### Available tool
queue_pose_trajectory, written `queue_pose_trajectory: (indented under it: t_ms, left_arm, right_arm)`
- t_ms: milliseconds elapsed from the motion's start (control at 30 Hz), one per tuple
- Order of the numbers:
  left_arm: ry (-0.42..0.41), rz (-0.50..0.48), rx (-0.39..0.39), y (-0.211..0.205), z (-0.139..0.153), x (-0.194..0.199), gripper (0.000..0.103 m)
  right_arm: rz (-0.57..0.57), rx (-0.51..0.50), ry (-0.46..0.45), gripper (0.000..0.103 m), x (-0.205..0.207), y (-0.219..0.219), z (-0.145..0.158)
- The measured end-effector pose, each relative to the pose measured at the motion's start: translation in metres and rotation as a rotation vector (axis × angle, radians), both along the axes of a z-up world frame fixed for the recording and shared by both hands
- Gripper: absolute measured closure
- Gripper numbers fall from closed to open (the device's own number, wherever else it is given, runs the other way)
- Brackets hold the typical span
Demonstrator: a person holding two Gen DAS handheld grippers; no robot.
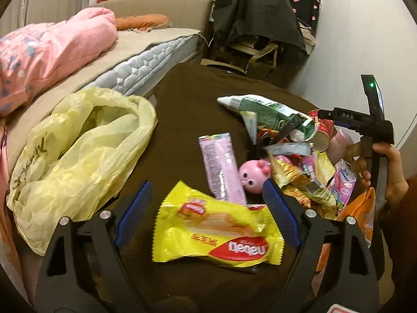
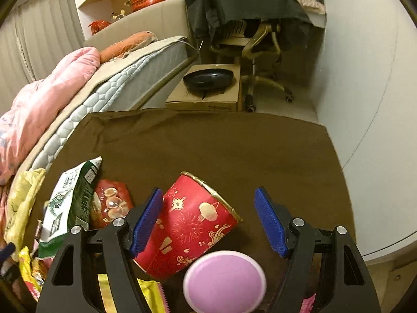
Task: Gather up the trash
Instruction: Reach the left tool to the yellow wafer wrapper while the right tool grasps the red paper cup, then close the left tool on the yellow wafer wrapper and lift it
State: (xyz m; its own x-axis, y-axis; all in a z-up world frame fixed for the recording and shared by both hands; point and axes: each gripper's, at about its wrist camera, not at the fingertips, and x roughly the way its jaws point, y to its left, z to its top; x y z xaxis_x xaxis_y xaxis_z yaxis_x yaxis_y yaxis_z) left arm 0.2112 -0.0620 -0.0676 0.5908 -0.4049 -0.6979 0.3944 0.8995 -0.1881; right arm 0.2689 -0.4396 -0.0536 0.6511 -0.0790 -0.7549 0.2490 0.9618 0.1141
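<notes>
We note a bed point(image 2: 146, 75) along the left side, its quilted mattress edge exposed, with a pink quilt point(image 1: 52, 49) heaped on it and an orange cushion point(image 1: 142, 22) near the headboard. Past the brown-covered table point(image 2: 208, 140) we record a cardboard box point(image 2: 208, 99) bearing a black round device (apparently a robot vacuum) point(image 2: 208, 79). Beside it stands an office chair point(image 2: 260, 49) draped in dark clothing.
</notes>
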Motion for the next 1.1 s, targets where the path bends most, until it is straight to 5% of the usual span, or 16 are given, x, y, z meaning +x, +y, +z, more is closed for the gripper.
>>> queue_pose_trajectory:
  t_ms: [167,300,700,1100]
  left_arm:
    - [0.052,0.0,-0.024,0.009,-0.009,0.002,0.026]
    - [0.044,0.007,-0.028,0.017,-0.007,-0.003,0.026]
    - [0.069,-0.004,-0.075,0.032,-0.01,-0.008,0.027]
    - [0.076,0.009,0.001,0.028,-0.012,-0.01,0.037]
  right_arm:
    - [0.078,-0.093,0.058,0.034,0.01,0.027,-0.007]
    - [0.138,-0.171,0.046,0.046,0.004,0.049,-0.001]
    - [0.164,-0.188,-0.126,0.05,-0.056,0.072,0.058]
    - [0.147,-0.258,-0.241,0.05,-0.116,0.079,0.103]
